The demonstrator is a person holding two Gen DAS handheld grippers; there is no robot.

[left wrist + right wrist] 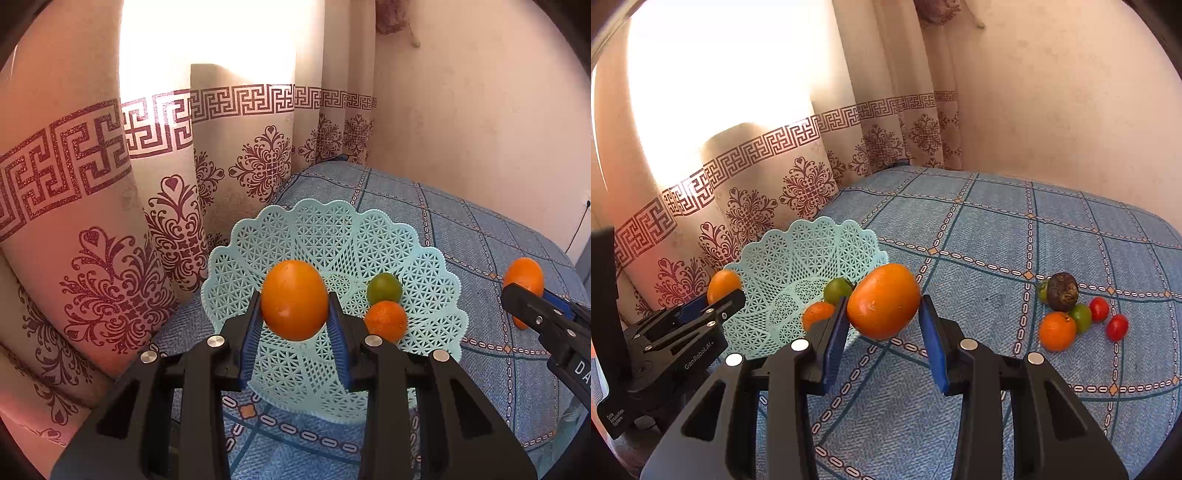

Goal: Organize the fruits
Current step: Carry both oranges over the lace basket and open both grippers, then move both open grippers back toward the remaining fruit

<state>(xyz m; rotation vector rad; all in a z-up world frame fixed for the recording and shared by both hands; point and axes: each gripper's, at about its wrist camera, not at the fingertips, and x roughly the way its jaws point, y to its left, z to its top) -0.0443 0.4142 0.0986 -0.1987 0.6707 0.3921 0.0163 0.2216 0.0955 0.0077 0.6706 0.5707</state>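
My left gripper point(293, 297) is shut on a large orange point(294, 288), held just above the mint lattice basket point(314, 212). Inside the basket lie a green fruit point(384, 288) and a small orange point(386, 320). In the right wrist view my right gripper point(884, 301) is shut on another large orange point(882, 314), lifted over the bedspread right of the basket point(812, 230). That view also shows the left gripper point(727, 295) with its orange point(722, 284) at the basket's left rim.
Loose fruit lies on the blue checked bedspread point(979, 229) at the right: a dark round fruit point(1062, 291), an orange point(1057, 331), a green fruit point(1082, 316) and two red tomatoes point(1108, 319). Patterned curtains point(110, 221) hang close behind the basket; a wall stands beyond.
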